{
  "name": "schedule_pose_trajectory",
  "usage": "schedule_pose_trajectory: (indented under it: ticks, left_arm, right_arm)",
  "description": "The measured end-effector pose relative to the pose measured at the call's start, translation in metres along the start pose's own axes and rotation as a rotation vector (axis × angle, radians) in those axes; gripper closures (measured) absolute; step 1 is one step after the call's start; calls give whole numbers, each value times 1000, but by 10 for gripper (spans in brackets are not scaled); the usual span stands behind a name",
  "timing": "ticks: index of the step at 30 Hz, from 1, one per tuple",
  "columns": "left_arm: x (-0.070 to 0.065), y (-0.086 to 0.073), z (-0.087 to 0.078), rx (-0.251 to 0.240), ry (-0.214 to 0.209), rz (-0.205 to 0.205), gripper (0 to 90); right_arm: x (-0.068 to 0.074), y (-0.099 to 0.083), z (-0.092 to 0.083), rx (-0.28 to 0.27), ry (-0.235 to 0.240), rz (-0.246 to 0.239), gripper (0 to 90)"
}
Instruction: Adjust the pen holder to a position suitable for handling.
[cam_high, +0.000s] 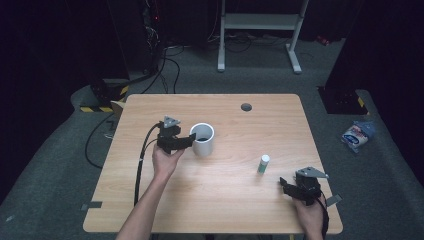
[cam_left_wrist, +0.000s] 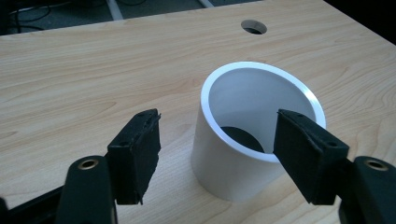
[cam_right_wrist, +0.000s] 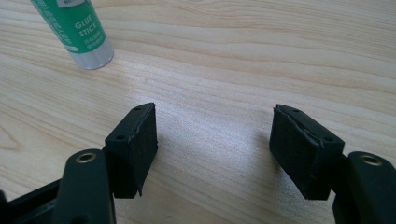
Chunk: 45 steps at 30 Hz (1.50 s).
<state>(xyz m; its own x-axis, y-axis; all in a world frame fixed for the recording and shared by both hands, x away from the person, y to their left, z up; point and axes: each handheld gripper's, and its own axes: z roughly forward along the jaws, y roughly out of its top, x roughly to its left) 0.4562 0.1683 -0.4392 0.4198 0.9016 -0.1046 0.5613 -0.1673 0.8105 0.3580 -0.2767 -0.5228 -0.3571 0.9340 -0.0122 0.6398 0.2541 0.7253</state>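
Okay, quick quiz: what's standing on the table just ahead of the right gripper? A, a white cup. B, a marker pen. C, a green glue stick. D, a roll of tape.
C: the right gripper view shows a green tube labelled glue stick upright on the table beyond the open right gripper; the cup sits by the left gripper.

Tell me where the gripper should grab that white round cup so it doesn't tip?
Probably by its wall. The white round plastic cup stands upright with its mouth open and no handle visible, so the left gripper could come from the side it already faces, level with the light wooden table, one of its jaws on each side of the round body, squeezing below the rim.
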Motion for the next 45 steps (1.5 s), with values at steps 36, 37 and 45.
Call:
schedule_pose_trajectory:
  ticks: [36, 37, 45]
  left_arm:
    - [-12, -6, 13, 30, -37, 28, 580]
    - [-12, -7, 12, 31, -38, 34, 580]
    - [-18, -13, 5, 29, -56, 28, 581]
  right_arm:
    - [0, 0, 0, 0, 0, 1, 321]
    - [0, 0, 0, 0, 0, 1, 322]
    - [0, 0, 0, 0, 0, 1, 321]
